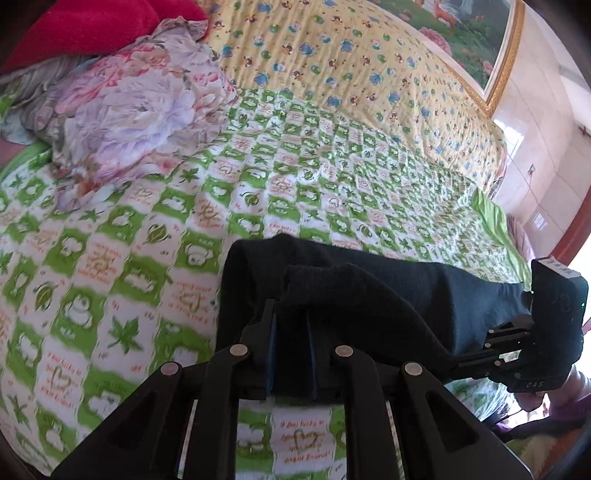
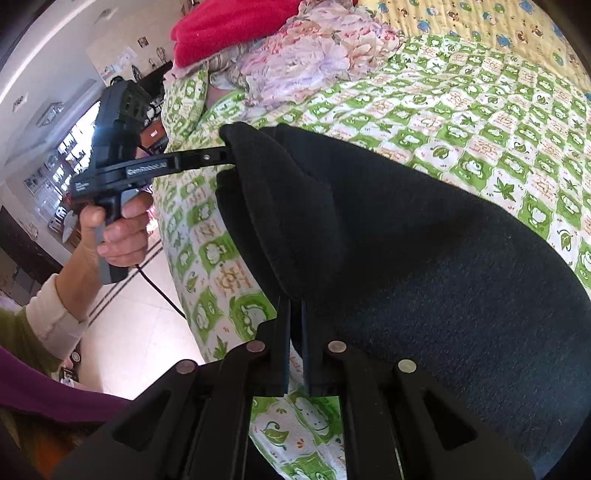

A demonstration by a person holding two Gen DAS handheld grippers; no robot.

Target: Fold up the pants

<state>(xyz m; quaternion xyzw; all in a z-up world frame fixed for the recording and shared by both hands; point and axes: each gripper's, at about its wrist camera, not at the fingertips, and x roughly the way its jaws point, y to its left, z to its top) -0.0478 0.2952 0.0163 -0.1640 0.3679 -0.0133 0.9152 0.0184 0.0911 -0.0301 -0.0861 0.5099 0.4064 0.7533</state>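
Nearest the left wrist camera, the left gripper (image 1: 290, 325) has its two black fingers (image 1: 266, 332) closed on a fold of the dark pants (image 1: 369, 295); blue pads line their inner faces, and the fingertips are buried in cloth, so the exact bite is hidden. In the right wrist view the right gripper (image 2: 294, 314) likewise pinches an edge of the pants (image 2: 424, 277) between nearly touching fingers (image 2: 282, 332), the tips again lost under fabric.

The pants are a thick, matte, fleecy knit, near black with a bluish cast. In the left view their long axis runs from just beyond the fingers off to the right, ending at the right gripper (image 1: 517, 332), whose body is cut off by the lens edge. In the right view the cloth stretches from the fingers up and left to the left gripper (image 2: 221, 157), held by a bare hand (image 2: 114, 229); a rolled hem bulges there, and the lower right of the garment is cut off by the frame.

Beneath lies the bed (image 1: 110, 258), covered in a quilted green-and-white check sheet printed with leaves. Farther beyond the fingers sit a crumpled floral quilt (image 1: 140, 107), a red blanket (image 1: 85, 26) partly out of view, and a yellow cartoon-print cover (image 1: 351, 62).
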